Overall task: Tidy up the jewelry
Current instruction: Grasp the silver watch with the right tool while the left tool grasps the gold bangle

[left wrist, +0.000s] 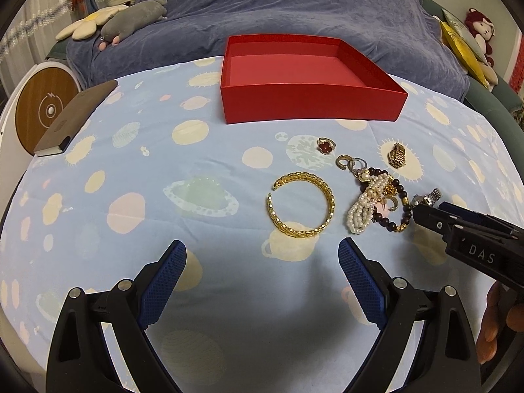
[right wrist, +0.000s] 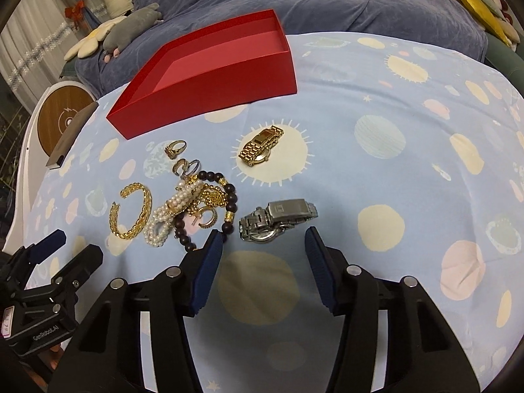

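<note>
Jewelry lies in a loose cluster on the planet-print cloth (left wrist: 137,177), just in front of the red box (left wrist: 311,104), whose floor is bare. My left gripper (left wrist: 262,262) hovers with fingers spread wide, the gold cuff bracelet (left wrist: 303,204) just beyond its tips. My right gripper (right wrist: 263,240) is also spread apart, holding nothing, its tips close to the silver watch (right wrist: 278,219). A pearl strand (right wrist: 173,211) tangles with dark wooden beads (right wrist: 229,193); the small rings (right wrist: 185,167) beside them blur together, perhaps three. The gold watch (right wrist: 262,145) sits apart, nearer the box.
</note>
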A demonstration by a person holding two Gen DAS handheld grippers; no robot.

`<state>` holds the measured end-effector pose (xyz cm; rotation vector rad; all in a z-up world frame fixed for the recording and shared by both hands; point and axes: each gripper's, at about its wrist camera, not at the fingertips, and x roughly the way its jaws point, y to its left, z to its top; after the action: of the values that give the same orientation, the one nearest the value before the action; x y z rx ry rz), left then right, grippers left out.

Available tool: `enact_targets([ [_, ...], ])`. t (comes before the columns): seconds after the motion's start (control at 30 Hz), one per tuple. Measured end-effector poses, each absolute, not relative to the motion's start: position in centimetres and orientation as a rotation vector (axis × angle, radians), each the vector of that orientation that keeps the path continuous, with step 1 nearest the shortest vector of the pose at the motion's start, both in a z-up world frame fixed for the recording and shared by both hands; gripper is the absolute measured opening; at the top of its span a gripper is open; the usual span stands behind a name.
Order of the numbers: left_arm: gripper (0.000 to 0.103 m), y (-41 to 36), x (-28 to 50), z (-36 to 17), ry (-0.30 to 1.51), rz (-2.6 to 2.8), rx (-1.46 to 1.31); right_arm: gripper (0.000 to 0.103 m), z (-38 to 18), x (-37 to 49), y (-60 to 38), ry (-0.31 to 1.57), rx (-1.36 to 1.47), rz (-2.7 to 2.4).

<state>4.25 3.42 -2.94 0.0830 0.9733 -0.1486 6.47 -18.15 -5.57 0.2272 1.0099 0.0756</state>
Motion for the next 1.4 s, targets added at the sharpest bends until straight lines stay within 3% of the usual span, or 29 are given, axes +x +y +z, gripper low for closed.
enact_targets([
  [0.17, 0.092, 3.2, 4.3, -3.4, 0.970, -0.144, 0.120, 0.034, -5.6, 7.3, -17.9, 0.987, 0.170, 0.042],
  [0.4, 0.092, 3.8, 4.9, -4.0, 0.969, -0.140, 0.111, 0.032, -5.5, 7.2, -18.5, 0.974, 0.151, 0.060],
  [0.47, 0.092, 3.8, 5.2, -4.1, 0.965, -0.143, 0.101, 0.016, -5.2, 6.9, -18.6, 0.959, 0.143, 0.068],
  [0.77, 0.091, 2.3, 6.6, -5.2, 0.969, -0.169, 0.093, 0.015, -5.1, 6.4, -19.2, 0.957, 0.151, 0.068],
  [1.0, 0.072, 1.5, 6.7, -5.8, 0.955, -0.178, 0.118, 0.015, -5.1, 6.1, -19.6, 0.958, 0.162, 0.070],
  [1.27, 0.069, 0.7, 7.3, -5.8, 0.937, -0.187, 0.103, 0.015, -5.1, 6.1, -19.4, 0.957, 0.164, 0.069],
  [1.4, 0.051, 0.2, 7.1, -5.6, 0.924, -0.210, 0.115, 0.015, -4.8, 5.9, -19.3, 0.947, 0.160, 0.072],
])
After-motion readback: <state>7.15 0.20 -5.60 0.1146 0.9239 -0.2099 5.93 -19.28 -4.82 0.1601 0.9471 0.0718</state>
